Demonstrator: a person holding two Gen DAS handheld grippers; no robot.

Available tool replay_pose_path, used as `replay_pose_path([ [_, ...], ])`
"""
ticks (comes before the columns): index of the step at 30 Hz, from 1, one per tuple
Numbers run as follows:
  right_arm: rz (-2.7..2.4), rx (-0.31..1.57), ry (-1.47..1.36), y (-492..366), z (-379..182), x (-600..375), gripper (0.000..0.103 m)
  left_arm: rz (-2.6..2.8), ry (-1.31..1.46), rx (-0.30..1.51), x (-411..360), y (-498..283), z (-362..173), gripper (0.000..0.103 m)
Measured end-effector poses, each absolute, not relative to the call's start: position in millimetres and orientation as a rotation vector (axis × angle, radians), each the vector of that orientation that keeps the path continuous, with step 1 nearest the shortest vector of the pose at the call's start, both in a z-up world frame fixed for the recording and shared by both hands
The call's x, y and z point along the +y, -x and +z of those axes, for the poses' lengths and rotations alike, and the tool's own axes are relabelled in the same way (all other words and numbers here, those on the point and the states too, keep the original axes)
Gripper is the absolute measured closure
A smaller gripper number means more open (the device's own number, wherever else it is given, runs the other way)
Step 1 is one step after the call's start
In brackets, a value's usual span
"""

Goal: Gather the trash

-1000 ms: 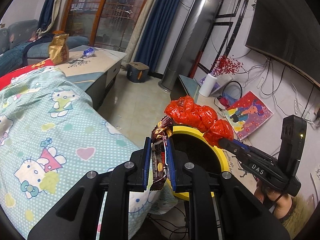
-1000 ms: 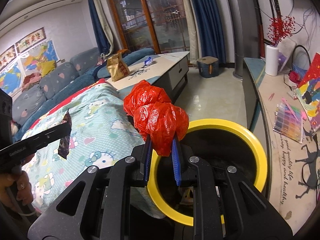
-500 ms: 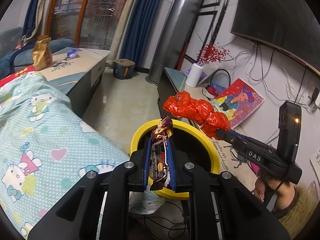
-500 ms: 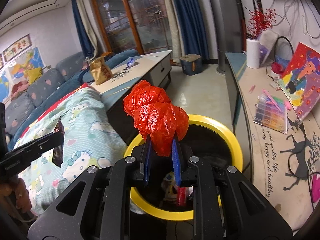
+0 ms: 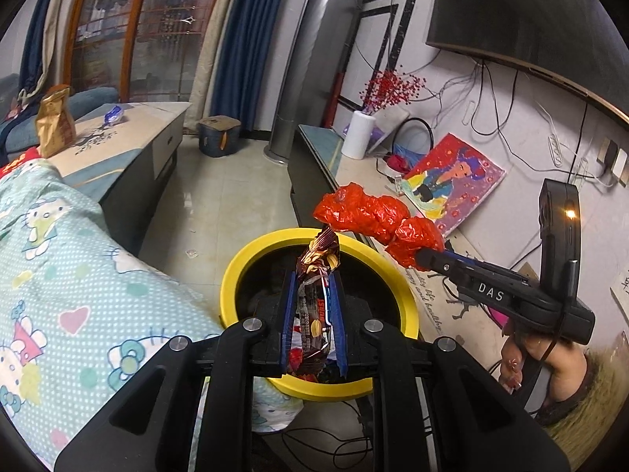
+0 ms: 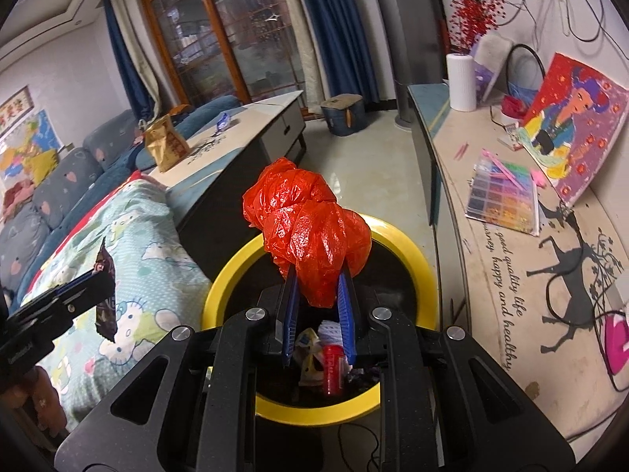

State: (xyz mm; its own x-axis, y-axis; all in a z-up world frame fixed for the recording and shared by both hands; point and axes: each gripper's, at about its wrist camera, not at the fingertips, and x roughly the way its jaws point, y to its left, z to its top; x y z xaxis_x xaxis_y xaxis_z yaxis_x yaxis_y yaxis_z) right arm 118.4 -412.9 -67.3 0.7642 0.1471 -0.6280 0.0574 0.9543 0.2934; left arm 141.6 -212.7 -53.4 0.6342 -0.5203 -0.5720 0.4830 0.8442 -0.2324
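A round bin with a yellow rim (image 5: 236, 275) stands on the floor between the bed and a low shelf. My left gripper (image 5: 312, 275) is shut on a brown snack wrapper (image 5: 318, 259), held upright over the bin's near edge. The right gripper (image 6: 318, 275) is shut on a crumpled red plastic bag (image 6: 310, 228), which hangs over the bin's yellow rim (image 6: 416, 259). Several pieces of trash (image 6: 330, 354) lie at the bottom. From the left wrist view the red bag (image 5: 365, 216) and the right gripper (image 5: 420, 255) come in from the right, above the bin's far rim.
A bed cover with cartoon cats (image 5: 59, 275) lies close on the left of the bin. Behind it a coffee table carries a brown paper bag (image 5: 53, 126) and a small blue wrapper (image 5: 114, 114). The low shelf on the right holds a paper roll (image 5: 357, 137), a painting (image 5: 452, 181) and a bead box (image 6: 503, 196).
Both grippers have moved in over the bin and sunk a little, each still gripping its item. The bin now fills more of both views and its contents show.
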Motion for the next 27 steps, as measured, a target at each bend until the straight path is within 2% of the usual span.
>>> replay_pose_path([
  [12, 0.016, 0.74, -0.353, -120.2, -79.4, -428.0, 0.089, -0.623, 0.003, 0.697, -248.1, -155.0, -68.1, 0.084],
  [16, 0.015, 0.753, -0.359, -121.5, -82.4, -428.4, 0.082, -0.623, 0.0, 0.71, -252.6, -161.8, -71.9, 0.081],
  [18, 0.007, 0.762, -0.36, -122.2, -85.0, -428.5, 0.069, -0.617, -0.009, 0.717, -256.3, -167.2, -74.2, 0.073],
  [20, -0.002, 0.764, -0.363, -122.2, -87.0, -429.8, 0.059, -0.613, -0.018, 0.734, -260.2, -174.9, -78.1, 0.051],
  [21, -0.007, 0.765, -0.365, -122.1, -87.3, -430.5, 0.058, -0.606, -0.022, 0.739, -261.3, -177.5, -79.3, 0.045],
  [23, -0.018, 0.763, -0.367, -120.5, -86.6, -432.2, 0.053, -0.595, -0.023, 0.754, -262.4, -184.2, -82.4, 0.024],
  [25, -0.03, 0.757, -0.37, -117.4, -85.0, -434.4, 0.048, -0.577, -0.022, 0.751, -261.1, -187.5, -82.1, 0.013],
  [27, -0.044, 0.749, -0.368, -113.5, -83.1, -436.4, 0.04, -0.557, -0.02, 0.751, -257.4, -189.0, -81.2, 0.007],
])
